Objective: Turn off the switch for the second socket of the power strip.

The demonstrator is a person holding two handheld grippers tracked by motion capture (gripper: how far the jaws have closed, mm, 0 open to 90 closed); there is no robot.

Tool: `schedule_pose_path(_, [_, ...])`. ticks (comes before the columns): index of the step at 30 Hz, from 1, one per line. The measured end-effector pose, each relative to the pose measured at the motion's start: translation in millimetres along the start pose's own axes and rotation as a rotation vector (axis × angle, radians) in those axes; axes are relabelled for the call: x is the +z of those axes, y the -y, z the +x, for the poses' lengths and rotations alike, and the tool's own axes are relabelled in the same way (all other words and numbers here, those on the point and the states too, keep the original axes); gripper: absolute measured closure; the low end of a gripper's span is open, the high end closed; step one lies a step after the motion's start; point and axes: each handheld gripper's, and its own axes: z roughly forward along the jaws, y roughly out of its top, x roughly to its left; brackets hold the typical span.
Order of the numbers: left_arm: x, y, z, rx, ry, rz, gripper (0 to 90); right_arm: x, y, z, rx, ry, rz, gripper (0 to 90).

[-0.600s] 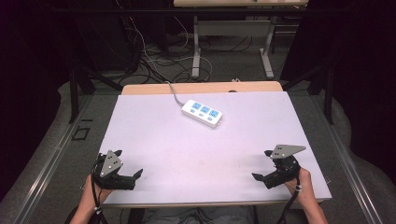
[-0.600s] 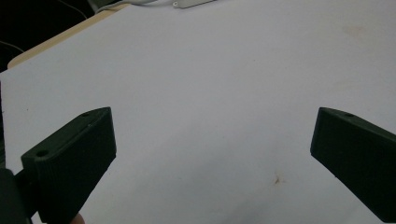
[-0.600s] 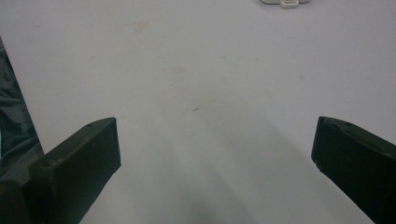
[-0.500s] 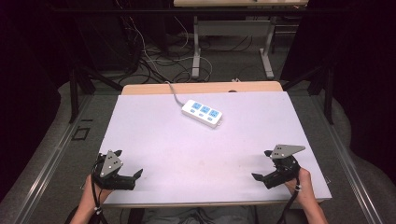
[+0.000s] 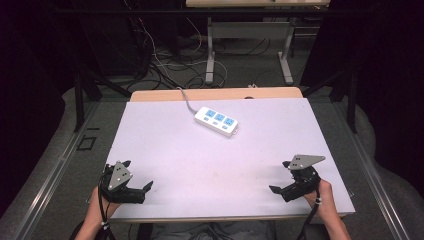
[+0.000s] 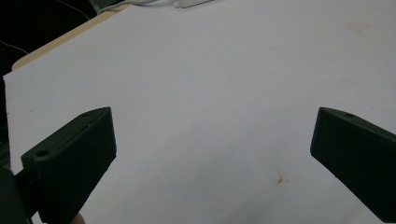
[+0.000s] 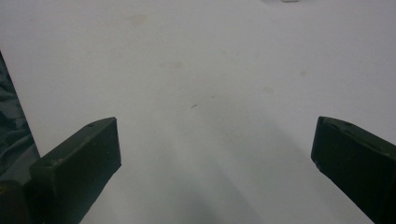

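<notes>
High view shows a rigid, light power strip (image 5: pixel 216 120) upper centre on the tabletop (image 5: pixel 165 150), best pinched across its narrow sides, while left gripper (image 5: pixel 134 192) and right gripper (image 5: pixel 284 189) sit spread wide and empty.

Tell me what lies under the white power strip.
The power strip lies flat on the white sheet covering the table, near its far edge. Its cord runs off the back. What is directly beneath the strip is covered.

the tabletop (image 5: pixel 210 165) is white with a wooden far edge; a white power strip (image 5: pixel 216 120) lies near that edge.
</notes>
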Motion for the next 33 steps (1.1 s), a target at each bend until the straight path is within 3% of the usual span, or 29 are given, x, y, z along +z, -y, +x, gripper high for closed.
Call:
schedule_pose_path(3, [0.0, 0.5, 0.5, -0.014, 0.002, 0.0, 0.1, 0.1, -0.9, -0.5, -0.007, -0.006, 0.006, 0.8])
schedule_pose_path(19, [1.8, -0.8, 0.5, 0.005, 0.009, 0.005, 0.1, 3.3, -5.4, -0.5, -0.005, -0.002, 0.01, 0.9])
schedule_pose_path(22, [1.6, -0.5, 0.6, 0.009, 0.008, 0.007, 0.1, 5.5, -7.9, 0.2, -0.004, 0.008, -0.001, 1.0])
schedule_pose_path(31, [1.1, -0.4, 0.7, 0.011, 0.009, 0.008, 0.1, 8.3, -16.6, -1.9, -0.022, 0.025, 0.033, 1.0])
schedule_pose_path(33, [1.2, -0.4, 0.4, 0.008, 0.007, 0.005, 0.1, 10.4, -19.0, -3.5, -0.019, 0.037, 0.011, 1.0])
